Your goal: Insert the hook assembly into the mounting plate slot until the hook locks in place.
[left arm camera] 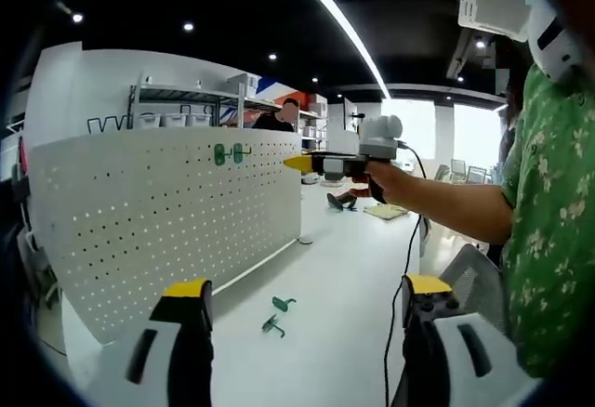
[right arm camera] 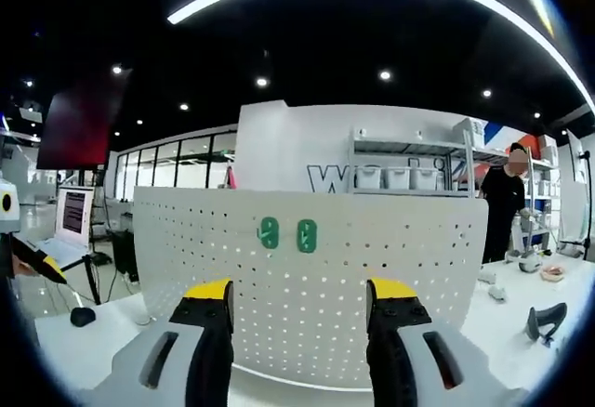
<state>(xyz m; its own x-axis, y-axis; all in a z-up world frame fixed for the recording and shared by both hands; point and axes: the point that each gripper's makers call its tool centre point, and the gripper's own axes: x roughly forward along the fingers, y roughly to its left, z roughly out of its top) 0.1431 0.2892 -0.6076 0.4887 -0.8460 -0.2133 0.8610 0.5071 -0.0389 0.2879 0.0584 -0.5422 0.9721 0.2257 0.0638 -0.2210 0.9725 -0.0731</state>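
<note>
Left gripper view is showing two green hooks lying on the white table before the pegboard. Both grippers are standing released, empty, the right gripper hovering near two mounted hooks.

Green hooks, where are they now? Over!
Both grippers open, empty. Two green hooks already on the pegboard, two loose hooks on the table. Nothing blocking.

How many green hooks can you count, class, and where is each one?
4: two hooks mounted side by side near the top of the white pegboard, and two loose hooks lying on the table before it. Others may be hidden.
</note>
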